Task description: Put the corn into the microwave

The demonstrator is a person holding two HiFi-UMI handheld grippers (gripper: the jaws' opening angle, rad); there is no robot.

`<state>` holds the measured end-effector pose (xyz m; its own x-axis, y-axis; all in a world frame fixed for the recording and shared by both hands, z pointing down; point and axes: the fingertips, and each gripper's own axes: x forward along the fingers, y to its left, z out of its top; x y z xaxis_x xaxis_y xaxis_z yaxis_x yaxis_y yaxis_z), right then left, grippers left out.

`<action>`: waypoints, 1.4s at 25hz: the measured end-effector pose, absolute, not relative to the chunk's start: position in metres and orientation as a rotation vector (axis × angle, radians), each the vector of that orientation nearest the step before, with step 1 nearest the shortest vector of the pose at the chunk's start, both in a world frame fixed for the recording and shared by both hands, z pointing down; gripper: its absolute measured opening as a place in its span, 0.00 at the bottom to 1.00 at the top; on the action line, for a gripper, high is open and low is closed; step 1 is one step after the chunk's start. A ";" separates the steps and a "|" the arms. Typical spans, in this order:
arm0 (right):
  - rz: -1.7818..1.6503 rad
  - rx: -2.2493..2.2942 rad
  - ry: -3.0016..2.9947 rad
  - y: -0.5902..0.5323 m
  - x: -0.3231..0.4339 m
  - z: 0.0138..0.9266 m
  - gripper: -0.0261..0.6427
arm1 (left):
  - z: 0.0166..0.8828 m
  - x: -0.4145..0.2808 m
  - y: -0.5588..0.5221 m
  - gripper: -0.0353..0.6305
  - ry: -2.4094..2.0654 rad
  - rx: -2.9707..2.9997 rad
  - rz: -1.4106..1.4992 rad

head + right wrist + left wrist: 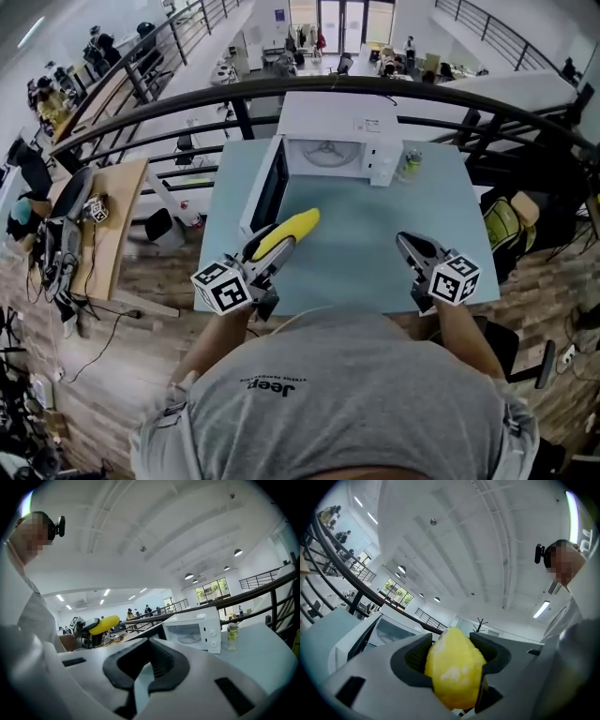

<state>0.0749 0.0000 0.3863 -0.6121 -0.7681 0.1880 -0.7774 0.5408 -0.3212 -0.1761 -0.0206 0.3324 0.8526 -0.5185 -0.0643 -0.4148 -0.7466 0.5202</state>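
Two claws above the blue surface [356, 262] | microwave [330, 122] at far edge, door [270, 187] swung open, bottle [411, 164] just beside it | left claw [278, 248] clenched on corn [289, 231], held near the open door | right claw [405, 244] closed, empty.

We read one brand name
"Jeep" stands on the person's grey shirt [356, 394], near us; the smaller print beside it is illegible.

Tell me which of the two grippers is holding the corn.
The left gripper: the yellow corn sits clamped between its jaws, pointing toward the open microwave. The right gripper has nothing between its jaws.
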 end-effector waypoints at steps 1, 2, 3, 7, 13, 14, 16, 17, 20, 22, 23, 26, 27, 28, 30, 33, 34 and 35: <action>0.596 1.381 -2.727 -0.009 0.071 0.387 0.06 | 0.334 -0.179 -0.030 0.44 -0.666 2.524 -0.279; 0.604 1.391 -2.719 -0.018 0.067 0.388 0.06 | 0.335 -0.181 -0.039 0.44 -0.650 2.521 -0.276; 0.612 1.401 -2.710 -0.025 0.063 0.388 0.06 | 0.337 -0.184 -0.047 0.44 -0.635 2.517 -0.272; 0.625 1.425 -2.675 -0.048 0.048 0.388 0.06 | 0.339 -0.194 -0.071 0.44 -0.580 2.507 -0.259; 0.652 1.448 -2.630 -0.072 0.039 0.390 0.06 | 0.334 -0.205 -0.096 0.44 -0.532 2.511 -0.279; 0.654 1.446 -2.626 -0.076 0.039 0.390 0.06 | 0.334 -0.205 -0.099 0.44 -0.527 2.510 -0.283; 0.657 1.439 -2.620 -0.084 0.039 0.390 0.06 | 0.335 -0.206 -0.105 0.44 -0.527 2.504 -0.289; 0.661 1.434 -2.619 -0.088 0.040 0.391 0.06 | 0.336 -0.206 -0.107 0.44 -0.532 2.500 -0.292; 0.676 1.418 -2.623 -0.100 0.046 0.393 0.06 | 0.341 -0.207 -0.114 0.44 -0.562 2.481 -0.295; 0.677 1.399 -2.634 -0.109 0.052 0.395 0.06 | 0.345 -0.203 -0.120 0.44 -0.588 2.470 -0.296; 0.681 1.386 -2.642 -0.114 0.055 0.396 0.06 | 0.347 -0.200 -0.123 0.44 -0.604 2.465 -0.294; 0.693 1.332 -2.674 -0.128 0.067 0.399 0.06 | 0.353 -0.182 -0.134 0.44 -0.660 2.453 -0.287; 0.694 1.309 -2.686 -0.132 0.073 0.401 0.06 | 0.355 -0.174 -0.136 0.44 -0.679 2.451 -0.282; 0.692 1.285 -2.697 -0.137 0.080 0.403 0.06 | 0.357 -0.164 -0.139 0.44 -0.701 2.450 -0.277; 0.676 1.239 -2.711 -0.146 0.097 0.410 0.06 | 0.360 -0.144 -0.143 0.44 -0.751 2.445 -0.265; 0.651 1.176 -2.717 -0.162 0.126 0.422 0.06 | 0.367 -0.113 -0.148 0.44 -0.843 2.405 -0.264; 0.641 1.151 -2.724 -0.169 0.136 0.426 0.06 | 0.370 -0.103 -0.150 0.44 -0.874 2.389 -0.263; 0.630 1.123 -2.733 -0.176 0.144 0.430 0.06 | 0.373 -0.092 -0.154 0.44 -0.903 2.371 -0.262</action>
<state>0.1440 -0.1759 0.4296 -0.7171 -0.6452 0.2635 -0.6955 0.6379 -0.3308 -0.0924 -0.1536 0.3728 0.7511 -0.6598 0.0226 -0.5455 -0.6011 0.5840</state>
